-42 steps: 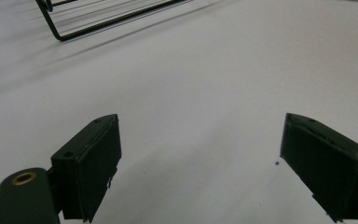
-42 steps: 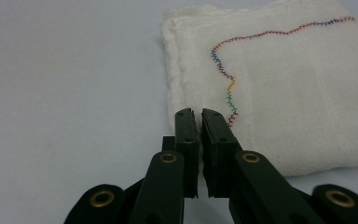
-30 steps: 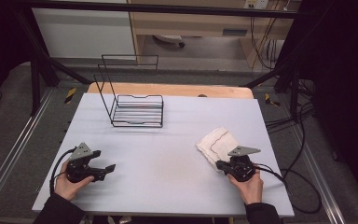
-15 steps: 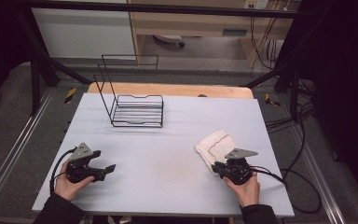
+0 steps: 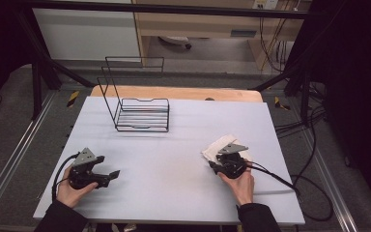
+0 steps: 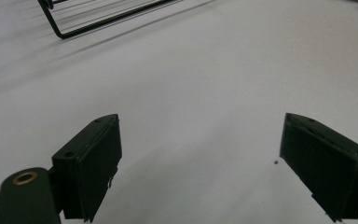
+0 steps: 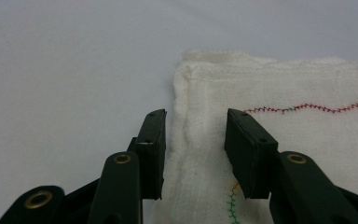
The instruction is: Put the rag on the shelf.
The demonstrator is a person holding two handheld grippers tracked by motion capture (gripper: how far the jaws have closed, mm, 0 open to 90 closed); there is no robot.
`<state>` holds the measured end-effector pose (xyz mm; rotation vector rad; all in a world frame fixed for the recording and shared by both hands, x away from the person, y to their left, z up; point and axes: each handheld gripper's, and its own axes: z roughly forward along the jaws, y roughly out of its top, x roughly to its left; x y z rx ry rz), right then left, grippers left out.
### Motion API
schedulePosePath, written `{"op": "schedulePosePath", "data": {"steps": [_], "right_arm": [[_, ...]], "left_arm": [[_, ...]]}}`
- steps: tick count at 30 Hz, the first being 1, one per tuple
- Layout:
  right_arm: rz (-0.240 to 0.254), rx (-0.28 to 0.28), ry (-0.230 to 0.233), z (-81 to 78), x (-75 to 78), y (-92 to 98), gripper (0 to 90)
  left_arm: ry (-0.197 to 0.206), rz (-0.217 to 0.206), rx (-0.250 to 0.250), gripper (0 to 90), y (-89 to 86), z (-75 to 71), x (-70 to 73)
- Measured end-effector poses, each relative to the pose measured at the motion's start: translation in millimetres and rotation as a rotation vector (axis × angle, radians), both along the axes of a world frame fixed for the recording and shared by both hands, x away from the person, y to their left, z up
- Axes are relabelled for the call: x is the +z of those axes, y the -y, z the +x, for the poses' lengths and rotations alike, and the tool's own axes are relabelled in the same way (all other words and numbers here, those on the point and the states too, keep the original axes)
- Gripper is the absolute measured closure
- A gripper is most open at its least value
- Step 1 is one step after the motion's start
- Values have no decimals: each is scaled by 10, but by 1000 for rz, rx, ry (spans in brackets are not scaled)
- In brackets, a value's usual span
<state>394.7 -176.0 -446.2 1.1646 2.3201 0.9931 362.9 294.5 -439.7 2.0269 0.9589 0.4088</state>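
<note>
White cloth (image 7: 279, 140) is lying between my right gripper (image 7: 195, 149), whose half-open jaws have just been opening; my left gripper (image 6: 200, 163) is gaping wide, holding nothing

A white cloth (image 7: 279, 135) lies flat and folded on the right part of the table (image 5: 174, 159) — soft, woven, its folded edge slightly raised, with a red zigzag stitch line across it and green stitching lower down.

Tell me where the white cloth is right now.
In the high view the white cloth lies on the right side of the grey table, partly under the right gripper; in the right gripper view its left edge sits between the open fingers.
</note>
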Motion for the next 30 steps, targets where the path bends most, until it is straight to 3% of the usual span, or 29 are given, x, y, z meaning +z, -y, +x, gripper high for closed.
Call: {"op": "schedulePosePath", "data": {"steps": [5, 8, 11, 13, 14, 16, 21, 25, 30], "right_arm": [[-27, 7, 29, -7, -35, -28, 572], [-80, 7, 62, -28, -49, -55, 630], [-163, 16, 95, -50, -52, -117, 665], [-177, 15, 97, -54, -50, -135, 676], [-195, 9, 102, -54, -46, -137, 755], [-199, 5, 101, -40, -40, -126, 784], [-166, -25, 61, -8, -9, -109, 815], [-139, -23, 55, -7, 19, -92, 824], [-39, 5, 27, -51, 83, -98, 828]], "left_arm": [[-2, 3, 1, 130, 5, 6, -6], [0, 4, -1, 130, 6, 2, -3], [2, 2, -1, 131, 4, -1, 2], [0, 2, 0, 131, 4, -2, 1], [0, 3, 0, 131, 1, -4, 1], [1, 2, 0, 131, 0, -6, 4], [-1, 1, 2, 132, -7, 0, 0], [0, 0, 2, 133, -10, 5, -1], [0, 1, 3, 133, -9, 4, 1]]}}
